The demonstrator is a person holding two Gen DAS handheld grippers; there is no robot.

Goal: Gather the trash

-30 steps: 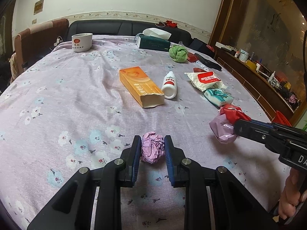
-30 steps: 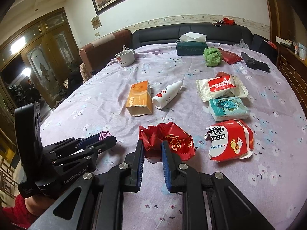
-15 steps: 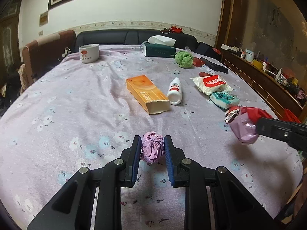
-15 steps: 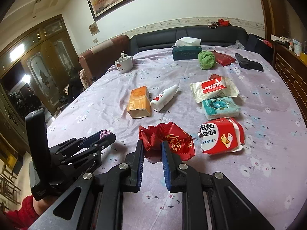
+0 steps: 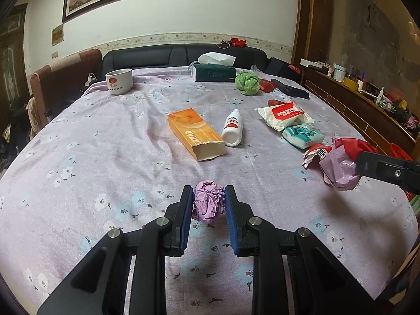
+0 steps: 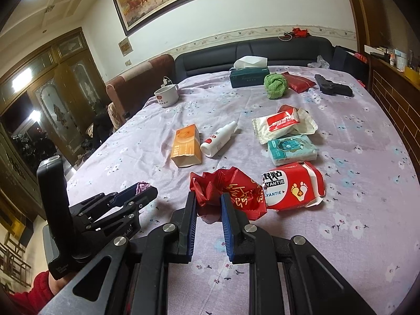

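My left gripper (image 5: pixel 208 197) is shut on a crumpled purple paper ball (image 5: pixel 208 206), held above the flowered purple tablecloth (image 5: pixel 105 157) near its front. My right gripper (image 6: pixel 208 199) is shut on a crumpled red foil wrapper (image 6: pixel 236 191). In the left wrist view the right gripper (image 5: pixel 365 164) comes in from the right edge with that wrapper (image 5: pixel 338 170), whose underside looks pale purple. The right wrist view has the left gripper (image 6: pixel 143 193) at lower left, with a bit of the paper ball (image 6: pixel 143 185) peeking out between its fingers.
On the cloth lie an orange box (image 5: pixel 195 134), a white bottle (image 5: pixel 232 128), a white wipes pack (image 5: pixel 284 116), a teal pack (image 5: pixel 303 134) and a torn red-and-white package (image 6: pixel 294 186). At the back are a cup (image 5: pixel 118 81), a tissue box (image 5: pixel 214 72), a green cloth ball (image 5: pixel 246 82) and a black pistol-shaped object (image 6: pixel 333 86).
Both grippers have risen and pulled back from the table, each keeping its trash. More of the wall and the painting shows now.
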